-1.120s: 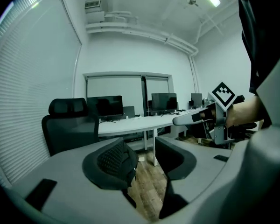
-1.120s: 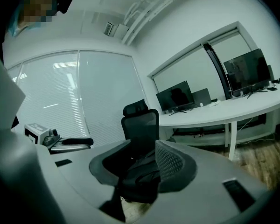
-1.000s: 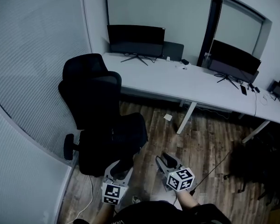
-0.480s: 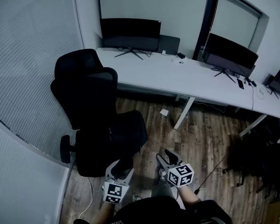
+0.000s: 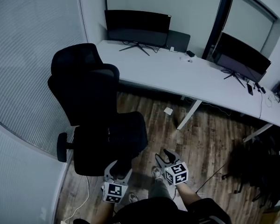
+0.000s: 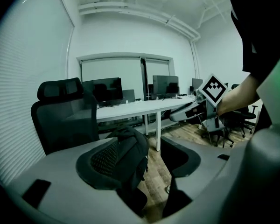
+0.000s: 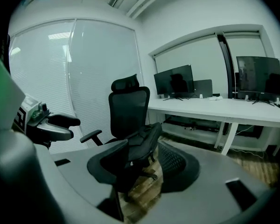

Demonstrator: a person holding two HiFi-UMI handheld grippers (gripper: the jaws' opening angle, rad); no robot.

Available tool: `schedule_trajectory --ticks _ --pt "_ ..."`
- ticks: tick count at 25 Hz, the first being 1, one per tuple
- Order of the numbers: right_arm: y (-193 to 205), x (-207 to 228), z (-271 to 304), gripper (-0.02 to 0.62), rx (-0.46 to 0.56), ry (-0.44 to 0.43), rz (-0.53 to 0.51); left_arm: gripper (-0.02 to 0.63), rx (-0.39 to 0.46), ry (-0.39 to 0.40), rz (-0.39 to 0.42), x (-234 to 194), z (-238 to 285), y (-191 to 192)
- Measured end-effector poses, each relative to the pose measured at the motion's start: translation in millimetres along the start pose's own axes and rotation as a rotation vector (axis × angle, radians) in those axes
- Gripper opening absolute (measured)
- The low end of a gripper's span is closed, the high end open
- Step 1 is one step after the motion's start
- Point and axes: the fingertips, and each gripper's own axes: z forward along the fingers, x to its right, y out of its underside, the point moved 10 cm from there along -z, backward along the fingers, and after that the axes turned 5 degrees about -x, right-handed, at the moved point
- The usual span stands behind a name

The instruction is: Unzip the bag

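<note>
Black bag (image 5: 113, 135): lies slumped on the seat of the black office chair (image 5: 84, 85), in front of the white desk (image 5: 177, 76). Sits ahead of both tools and a little to their left in the head view. Black on black, so shows no zipper or pull. Seems to stretch across the seat rather than front to back, though that is hard to judge.

Left tool (image 5: 117, 167): hangs low, just beside the front edge of the seat, and points forward and somewhat down at the bag. Stands wide, having just been opening, with nothing between the pads. Only frames the bag beyond them in the left gripper view.

Right tool (image 5: 165, 154): hangs over the wooden floor (image 5: 205, 139), off the right front corner of the seat. Looks a little farther from the bag than the left. Has likewise just been opening. Stands wide and empty, with the bag seen past the pads in the right gripper view.

Probably turns on this: bag forward and leftward of both tools, left one nearer. Likely suits the left for pinning the fabric and the right for seeking the pull once found.
</note>
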Motion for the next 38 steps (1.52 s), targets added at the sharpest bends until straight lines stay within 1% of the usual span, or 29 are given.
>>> schedule_trajectory --ticks 4,9,15,20,27,33,36,37,38 --pt "2.7 27.9 35.7 0.179 -0.062 -0.019 -0.043 0.282 -0.016 -0.010 -0.002 -3.8 41.3 -9.9" --pt "8.3 52.7 76.7 0.179 -0.114 -0.047 -0.129 0.282 -0.059 0.006 0.002 -5.4 88.2 -12.8" --pt "19.3 76.1 121.7 0.179 -0.177 -0.120 -0.233 0.282 -0.115 0.022 0.026 -5.0 138.1 -14.8" --pt "37.1 85.5 160.0 0.179 -0.213 -0.193 -0.308 0.282 -0.167 0.025 0.033 0.4 171.2 -3.0" --pt "41.4 92.7 198.7 0.179 -0.199 -0.265 -0.453 0.282 -0.233 0.021 0.022 5.3 195.7 2.6" --pt "46.3 94.5 211.7 0.178 -0.166 -0.297 -0.574 0.282 -0.274 0.013 0.007 4.2 202.5 12.2" --pt "45.6 97.5 214.2 0.178 -0.160 -0.320 -0.607 0.282 -0.285 0.010 -0.003 5.6 208.0 13.3" --pt "45.3 97.0 215.0 0.172 -0.156 -0.331 -0.624 0.282 -0.287 0.010 -0.006 6.3 209.8 13.9" --pt "45.4 95.6 215.6 0.150 -0.150 -0.341 -0.645 0.282 -0.288 0.011 -0.009 7.2 211.4 14.7"
